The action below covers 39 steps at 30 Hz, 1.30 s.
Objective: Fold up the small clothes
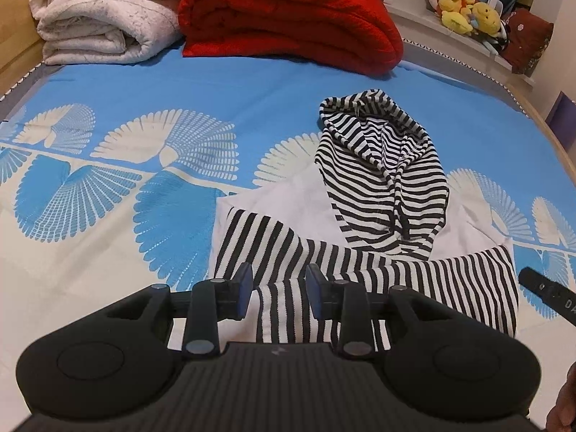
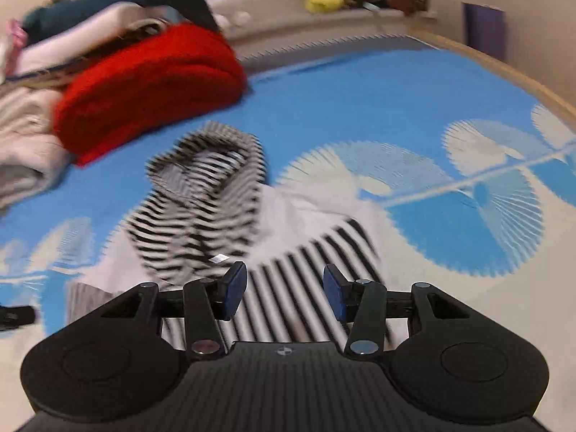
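left gripper: jaws parted, pads clear of the striped sleeve between them | right gripper: jaws wider, nothing gripped, above striped hem | hooded top: flat on blue bedspread, hood away | left view only: sharp stripes, white blanket | right view: blurred, red blanket

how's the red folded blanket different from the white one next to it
The red fleecy folded blanket is bright and lies nearer the middle of the blue patterned bedspread. The off-white quilted folded blanket is pale, looks worn and sits at the bed's edge. Both are thick, folded bundles lying side by side behind the striped hooded garment.
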Tool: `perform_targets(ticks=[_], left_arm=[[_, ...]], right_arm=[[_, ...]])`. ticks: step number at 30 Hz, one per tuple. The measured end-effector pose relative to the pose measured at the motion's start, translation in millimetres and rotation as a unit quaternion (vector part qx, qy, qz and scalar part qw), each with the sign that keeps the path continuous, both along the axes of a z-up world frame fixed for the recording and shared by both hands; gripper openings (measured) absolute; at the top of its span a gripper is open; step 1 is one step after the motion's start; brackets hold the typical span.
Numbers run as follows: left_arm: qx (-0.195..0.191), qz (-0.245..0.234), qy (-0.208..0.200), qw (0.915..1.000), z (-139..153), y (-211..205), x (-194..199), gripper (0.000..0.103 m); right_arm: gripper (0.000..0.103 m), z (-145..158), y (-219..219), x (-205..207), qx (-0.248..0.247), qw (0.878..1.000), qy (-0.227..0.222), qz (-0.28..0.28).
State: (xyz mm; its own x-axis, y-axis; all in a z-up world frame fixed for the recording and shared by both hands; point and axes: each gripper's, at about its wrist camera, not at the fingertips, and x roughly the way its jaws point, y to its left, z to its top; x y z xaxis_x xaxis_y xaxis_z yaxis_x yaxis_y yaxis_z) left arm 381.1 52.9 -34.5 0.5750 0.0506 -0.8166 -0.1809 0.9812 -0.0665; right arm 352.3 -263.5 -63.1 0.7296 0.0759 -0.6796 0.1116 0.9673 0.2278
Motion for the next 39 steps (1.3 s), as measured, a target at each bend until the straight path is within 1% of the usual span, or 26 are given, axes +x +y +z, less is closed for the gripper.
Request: perform_targets(ticks=[2, 4, 7, 10, 16, 18, 20, 21, 22, 26, 28, 29, 31, 33, 35, 36, 38, 39], left_arm=[[0.003, -0.001, -0.004, 1.0, 1.1, -1.4, 0.3, 0.036], [0.007, -0.001, -0.007, 1.0, 2.1, -2.5, 0.7, 0.036], [0.011, 0.0, -0.01, 0.9999, 2.3, -3.8, 2.2, 0.036], [0.018, 0.004, -0.013, 0.9997, 2.3, -4.8, 3.4, 0.036], [0.034, 0.008, -0.027, 0.999, 4.7, -9.9, 6.3, 0.036], [0.036, 0.009, -0.03, 0.9988, 5.5, -11.6, 7.6, 0.036], [0.036, 0.01, -0.032, 0.9988, 6.1, -12.8, 8.5, 0.041], [0.035, 0.011, -0.034, 0.9988, 6.6, -12.8, 8.5, 0.049], [0.035, 0.013, -0.038, 0.9986, 7.4, -13.1, 8.2, 0.054], [0.041, 0.014, -0.061, 0.9972, 11.0, -15.3, 6.1, 0.057], [0.044, 0.017, -0.072, 0.9963, 12.7, -15.4, 4.9, 0.064], [0.047, 0.017, -0.077, 0.9958, 13.0, -15.9, 4.9, 0.064], [0.049, 0.013, -0.082, 0.9953, 12.8, -15.8, 6.1, 0.065], [0.046, 0.012, -0.08, 0.9957, 9.6, -11.5, 8.4, 0.065], [0.037, 0.019, -0.073, 0.9964, 5.6, -3.0, 10.0, 0.065], [0.026, 0.021, -0.068, 0.9971, 3.1, 3.3, 11.6, 0.064], [0.005, 0.012, -0.059, 0.9982, -1.7, 14.9, 13.8, 0.061], [0.003, 0.005, -0.058, 0.9983, -4.0, 18.7, 14.4, 0.057]], right_arm=[[0.05, 4.7, 4.8, -0.6, -0.001, 1.0, -0.015, 0.015], [0.051, 7.5, 11.4, -2.3, -0.014, 0.999, -0.026, 0.027], [0.051, 8.4, 17.7, -3.3, -0.044, 0.998, -0.028, 0.038], [0.051, 10.9, 16.2, -3.3, -0.04, 0.998, -0.027, 0.039], [0.051, 11.9, 19.0, -5.6, -0.066, 0.996, -0.034, 0.046], [0.051, 10.1, 16.5, -4.2, -0.061, 0.997, -0.027, 0.041], [0.051, 9.8, 12.4, -3.0, -0.05, 0.998, -0.022, 0.037], [0.051, 10.0, 11.3, -2.8, -0.049, 0.998, -0.022, 0.036], [0.051, 10.7, 10.6, -3.1, -0.051, 0.998, -0.023, 0.034], [0.051, 12.9, 8.6, -2.7, -0.053, 0.998, -0.026, 0.029], [0.051, 14.5, 7.3, 0.0, -0.05, 0.998, -0.021, 0.023], [0.051, 16.3, 6.4, 1.0, -0.047, 0.998, -0.021, 0.022], [0.051, 20.9, 5.1, 1.4, -0.049, 0.998, -0.026, 0.021], [0.051, 25.7, 4.3, 1.5, -0.065, 0.997, -0.032, 0.018], [0.051, 28.9, 0.8, 0.8, -0.076, 0.996, -0.035, 0.015], [0.051, 29.2, -1.0, 1.5, -0.079, 0.996, -0.032, 0.015], [0.051, 27.9, -6.4, 4.0, -0.085, 0.996, -0.015, 0.015], [0.051, 27.7, -9.3, 5.2, -0.083, 0.996, -0.009, 0.016]])
